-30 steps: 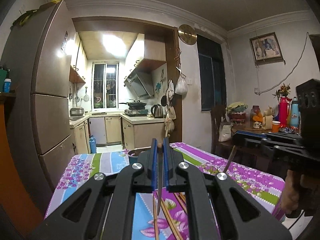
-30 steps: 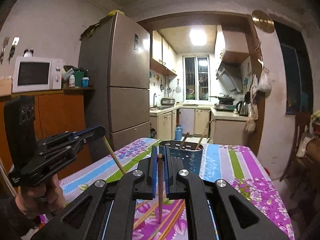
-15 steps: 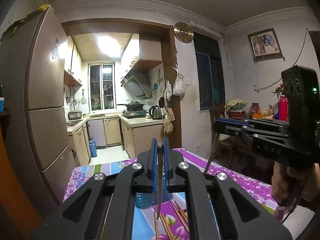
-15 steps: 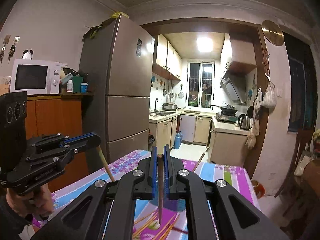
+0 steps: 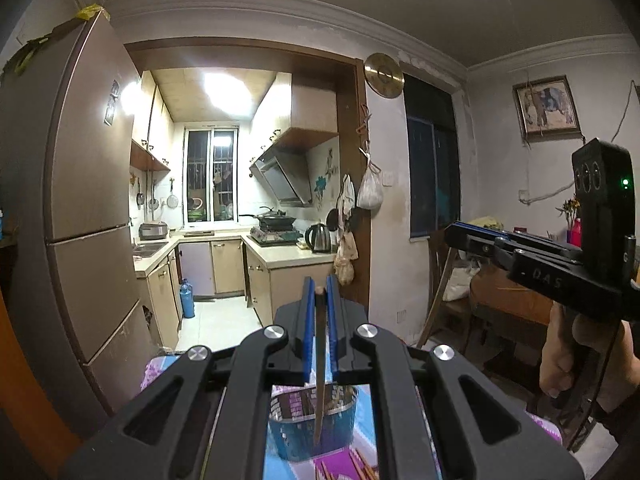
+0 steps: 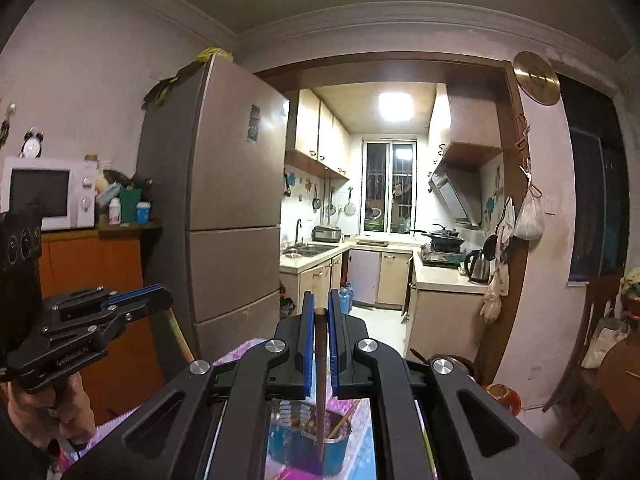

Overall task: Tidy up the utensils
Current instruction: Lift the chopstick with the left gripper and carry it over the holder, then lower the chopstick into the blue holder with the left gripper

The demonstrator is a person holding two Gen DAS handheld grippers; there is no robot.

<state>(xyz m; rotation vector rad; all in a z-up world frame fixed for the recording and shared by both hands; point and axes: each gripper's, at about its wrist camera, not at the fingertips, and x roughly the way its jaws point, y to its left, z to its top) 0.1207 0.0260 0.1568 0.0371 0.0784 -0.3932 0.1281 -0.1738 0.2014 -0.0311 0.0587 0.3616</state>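
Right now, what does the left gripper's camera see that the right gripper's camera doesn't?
Only the left camera shows the framed picture and the right gripper.

Only the right camera shows the microwave and the left gripper.

Both show the fridge, the kitchen, the wall clock, and a chopstick clamped above the blue holder.

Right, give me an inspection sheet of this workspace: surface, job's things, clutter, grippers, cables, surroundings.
Surface: table with floral cloth, mostly hidden under the grippers.
Job's things: blue utensil holder with some chopsticks inside; loose chopsticks lying on the cloth beside it.
Clutter: nothing seen on the visible cloth.
Grippers: left gripper shut on a chopstick hanging over the holder; right gripper shut on a dark chopstick, likewise above the holder.
Cables: a wire runs along the far wall.
Surroundings: fridge, microwave, kitchen with kettle.
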